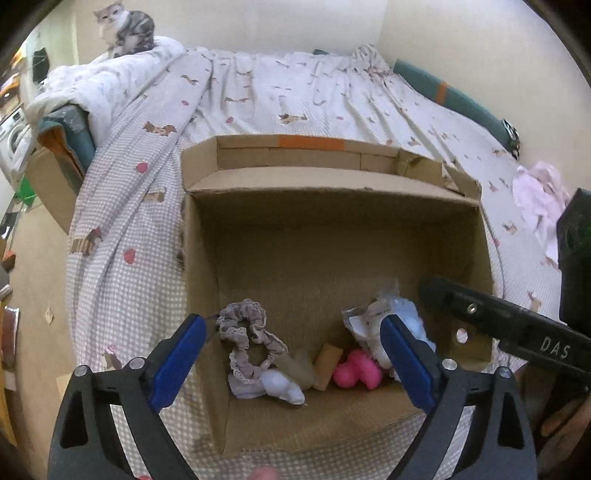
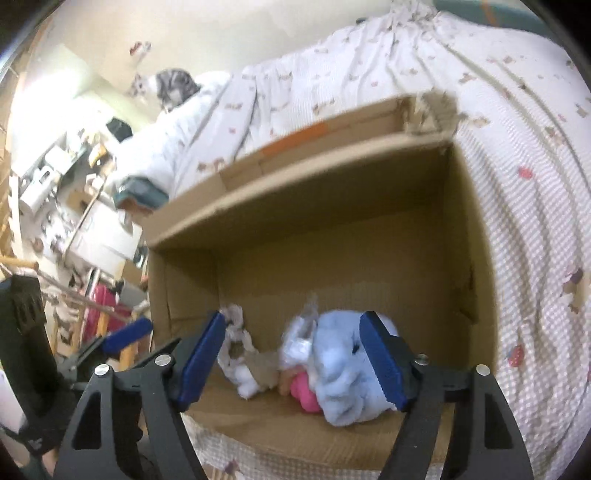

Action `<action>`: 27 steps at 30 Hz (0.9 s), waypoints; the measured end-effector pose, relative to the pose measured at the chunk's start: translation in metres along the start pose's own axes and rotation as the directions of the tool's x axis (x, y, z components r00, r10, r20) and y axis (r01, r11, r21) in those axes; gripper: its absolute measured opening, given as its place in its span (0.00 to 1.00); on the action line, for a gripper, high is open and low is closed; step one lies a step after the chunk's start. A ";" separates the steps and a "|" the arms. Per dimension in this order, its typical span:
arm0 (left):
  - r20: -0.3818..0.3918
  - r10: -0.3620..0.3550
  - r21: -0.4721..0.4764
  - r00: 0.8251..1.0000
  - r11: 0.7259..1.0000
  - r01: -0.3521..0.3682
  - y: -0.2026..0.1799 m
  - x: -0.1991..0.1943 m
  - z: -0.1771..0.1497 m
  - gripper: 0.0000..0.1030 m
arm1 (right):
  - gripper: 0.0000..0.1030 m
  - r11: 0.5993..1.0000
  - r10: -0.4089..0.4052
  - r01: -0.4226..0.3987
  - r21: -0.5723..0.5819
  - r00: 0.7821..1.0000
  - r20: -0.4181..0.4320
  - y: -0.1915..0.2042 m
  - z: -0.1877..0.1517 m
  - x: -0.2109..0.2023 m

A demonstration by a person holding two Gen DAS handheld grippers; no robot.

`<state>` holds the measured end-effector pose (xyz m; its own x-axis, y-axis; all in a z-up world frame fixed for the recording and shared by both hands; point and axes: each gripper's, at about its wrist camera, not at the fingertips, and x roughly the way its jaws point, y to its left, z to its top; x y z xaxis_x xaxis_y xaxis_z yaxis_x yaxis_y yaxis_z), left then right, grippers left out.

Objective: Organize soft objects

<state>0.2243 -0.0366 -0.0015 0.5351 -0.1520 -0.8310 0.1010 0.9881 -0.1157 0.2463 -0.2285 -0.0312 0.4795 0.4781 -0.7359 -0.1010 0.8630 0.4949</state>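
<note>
Two grippers are hovering over an open cardboard box [image 1: 207,236] that is sitting on a bed [image 1: 332,92] covered with a checked, dog-printed sheet. Several soft objects are lying in a loose cluster along the near wall of the box: a grey lace scrunchie [image 1: 246,338], a white plush piece [image 1: 275,386], a tan block [image 1: 327,363], a pink toy [image 1: 356,369] and a light-blue plush [image 2: 345,373]. The left gripper [image 1: 293,360] is holding its blue-padded fingers [image 1: 177,362] spread wide with nothing between them; in its own view the scrunchie is sitting just inside the left pad, while the pink toy and the crinkled packet [image 1: 364,321] beside it are lying close to the right pad. The right gripper [image 2: 293,360] is likewise gaping wide and gripping nothing; the light-blue plush is lying against the inner side of its right finger, partly behind it, and the pink toy is peeking out from under that plush. The right-wrist view is blurring, so the white scraps near its left finger are hard to make out, and whether any pad is actually touching fabric cannot be told. A pink cloth [image 1: 539,199] is lying on the sheet to the right of the box, well apart from both grippers, and a cat [image 1: 125,27] is sitting on the bedding at the far end.
</note>
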 end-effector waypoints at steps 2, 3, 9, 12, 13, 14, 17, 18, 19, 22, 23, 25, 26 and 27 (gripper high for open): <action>0.020 0.001 -0.016 1.000 1.000 -0.001 0.002 -0.010 0.001 0.92 | 0.81 1.000 -0.019 0.019 -0.014 1.000 0.021 0.004 0.002 -0.006; 0.039 -0.006 -0.034 0.999 0.999 0.008 0.004 -0.019 0.000 0.92 | 0.81 1.000 -0.021 0.021 -0.018 0.999 0.031 0.004 0.001 -0.011; 0.097 0.006 -0.047 0.995 0.999 -0.001 0.010 -0.062 -0.010 0.96 | 1.00 0.997 -0.006 0.016 -0.074 0.990 0.144 0.020 -0.005 -0.051; 0.120 -0.034 -0.056 0.992 0.998 0.041 0.015 -0.080 -0.016 0.96 | 1.00 0.992 -0.020 0.042 -0.117 0.983 0.181 0.027 -0.011 -0.070; 0.130 -0.024 -0.055 0.991 0.998 0.031 0.016 -0.087 -0.019 0.96 | 1.00 0.991 -0.021 0.046 -0.125 0.981 0.194 0.028 -0.016 -0.076; 0.135 -0.014 -0.057 0.991 0.998 0.022 0.017 -0.091 -0.022 0.96 | 1.00 0.990 -0.022 0.050 -0.129 0.979 0.204 0.029 -0.020 -0.081; 0.156 0.016 -0.089 0.988 0.996 -0.003 0.024 -0.108 -0.035 1.00 | 1.00 0.988 -0.031 0.063 -0.137 0.974 0.223 0.033 -0.034 -0.093; 0.157 0.032 -0.101 0.987 0.995 -0.016 0.027 -0.113 -0.041 1.00 | 1.00 0.988 -0.037 0.070 -0.140 0.973 0.227 0.032 -0.039 -0.099; 0.156 0.049 -0.110 0.987 0.993 -0.032 0.031 -0.117 -0.047 1.00 | 1.00 0.987 -0.044 0.078 -0.143 0.973 0.229 0.033 -0.045 -0.103; 0.142 0.092 -0.130 0.986 0.989 -0.074 0.040 -0.124 -0.065 1.00 | 1.00 0.983 -0.074 0.111 -0.149 0.970 0.232 0.035 -0.066 -0.113; 0.138 0.100 -0.139 0.985 0.987 -0.081 0.044 -0.126 -0.072 1.00 | 1.00 0.981 -0.085 0.121 -0.150 0.969 0.231 0.036 -0.072 -0.114; 0.134 0.113 -0.146 0.985 0.985 -0.094 0.048 -0.131 -0.083 1.00 | 1.00 0.978 -0.114 0.149 -0.148 0.968 0.222 0.037 -0.085 -0.116; 0.131 0.120 -0.148 0.984 0.984 -0.100 0.050 -0.132 -0.088 1.00 | 1.00 0.976 -0.131 0.165 -0.144 0.967 0.218 0.038 -0.091 -0.116; 0.132 0.120 -0.147 0.984 0.984 -0.101 0.050 -0.134 -0.094 1.00 | 1.00 0.974 -0.143 0.176 -0.143 0.966 0.213 0.038 -0.095 -0.115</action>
<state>0.0786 0.0357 0.0528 0.6497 -0.0334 -0.7595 -0.0778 0.9909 -0.1101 0.1045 -0.2353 0.0279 0.6638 0.3035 -0.6835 -0.1386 0.9480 0.2863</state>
